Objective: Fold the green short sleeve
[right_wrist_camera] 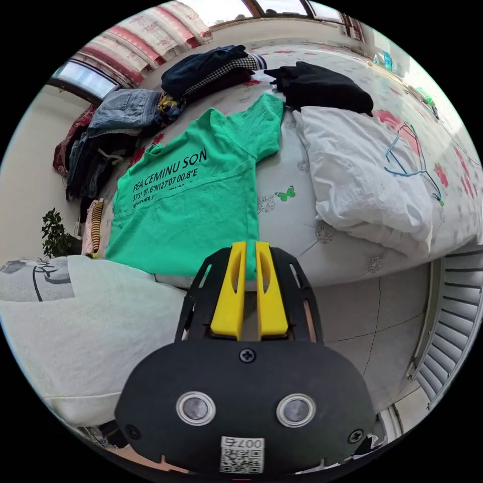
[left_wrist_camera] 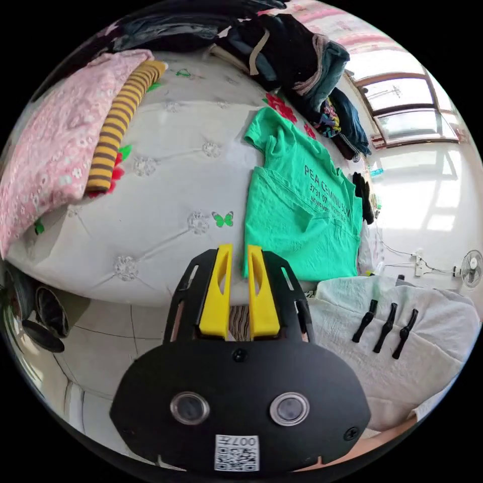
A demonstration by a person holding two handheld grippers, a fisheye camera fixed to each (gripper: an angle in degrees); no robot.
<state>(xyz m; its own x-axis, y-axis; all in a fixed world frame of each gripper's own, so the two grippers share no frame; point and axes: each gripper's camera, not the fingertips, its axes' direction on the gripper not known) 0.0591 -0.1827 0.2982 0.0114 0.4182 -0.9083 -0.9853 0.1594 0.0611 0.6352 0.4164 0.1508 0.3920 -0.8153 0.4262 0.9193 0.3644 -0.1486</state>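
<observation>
The green shirt [left_wrist_camera: 297, 211] lies spread flat on the white bed [left_wrist_camera: 171, 166], print side up, its hem at the bed's near edge. My left gripper [left_wrist_camera: 239, 251] has its yellow jaws nearly together with a narrow gap, tips at the shirt's hem corner; I cannot tell whether they pinch cloth. My right gripper [right_wrist_camera: 246, 249] has its jaws close together, and a strip of the shirt's other hem corner shows between the tips, so they appear clamped on it. The left gripper view shows a pink blanket [left_wrist_camera: 45, 146] and a striped garment [left_wrist_camera: 118, 123] beside it, well apart from the shirt. The right gripper view shows a white pillow [right_wrist_camera: 362, 181] just beside the shirt, hangers [right_wrist_camera: 412, 156] on it, and a black garment [right_wrist_camera: 322, 88] near one sleeve. A clothes pile [right_wrist_camera: 121, 126] lies beyond the shirt.
</observation>
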